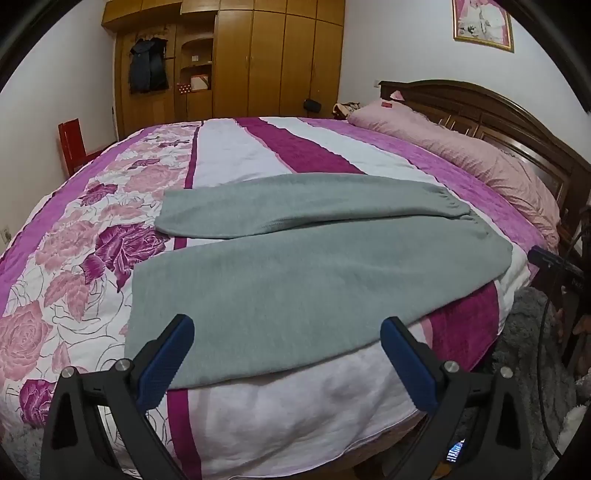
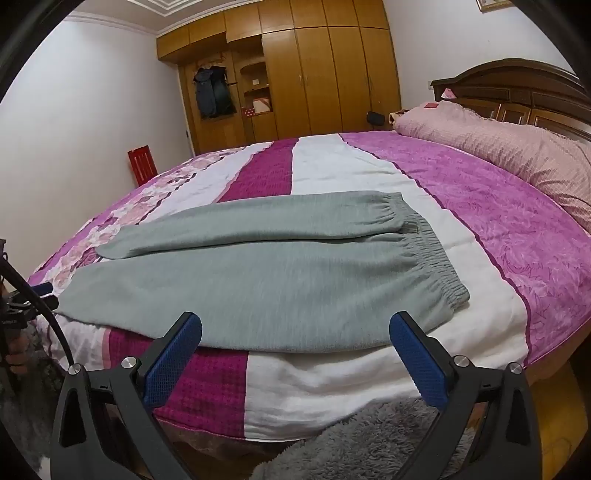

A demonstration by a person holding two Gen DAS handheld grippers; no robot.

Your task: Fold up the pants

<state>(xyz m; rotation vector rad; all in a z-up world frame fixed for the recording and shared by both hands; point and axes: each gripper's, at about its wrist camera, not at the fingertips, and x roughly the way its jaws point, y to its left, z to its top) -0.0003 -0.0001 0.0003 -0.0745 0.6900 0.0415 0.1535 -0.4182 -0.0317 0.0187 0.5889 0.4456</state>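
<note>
**A:** Nearest items first, please.

**B:** Left gripper (image 1: 287,328): black frame, blue ribbed fingers (image 1: 166,363), spread as wide as they go, nothing between them. It hangs above the near edge of the bed, over the leg end of the trousers, touching no cloth. Right gripper (image 2: 295,325): same make, blue fingers (image 2: 419,360) equally wide apart, empty, above the near bed edge close to the waist end.

**A:** On the floor?

**B:** One grey shaggy rug (image 2: 369,443), at the foot of the near bed edge.

**A:** And the task item?

**B:** One pair of grey-green knit pants with a gathered elastic waistband (image 2: 266,280), lying flat on the bed near its near edge. The waistband is to the right, the legs run left. The near leg is spread broad; the far leg lies beside it, its cuff a little apart from the near one at the left end.

**A:** What lies under it?

**B:** One quilted bedspread (image 1: 236,151), white with magenta stripes, pink and purple roses on the left part, plain purple-pink on the right part.

**A:** Further back?

**B:** One long pink textured pillow (image 2: 517,151) at the far right, against a dark carved wooden headboard (image 2: 517,88). One red slatted crate-like object (image 2: 142,164) beyond the far left edge of the bed. One tall light-brown wooden wardrobe (image 2: 332,74) along the far wall, dark garments (image 2: 214,96) hanging at its left section. One framed picture (image 1: 482,22) on the wall above the headboard.
</note>
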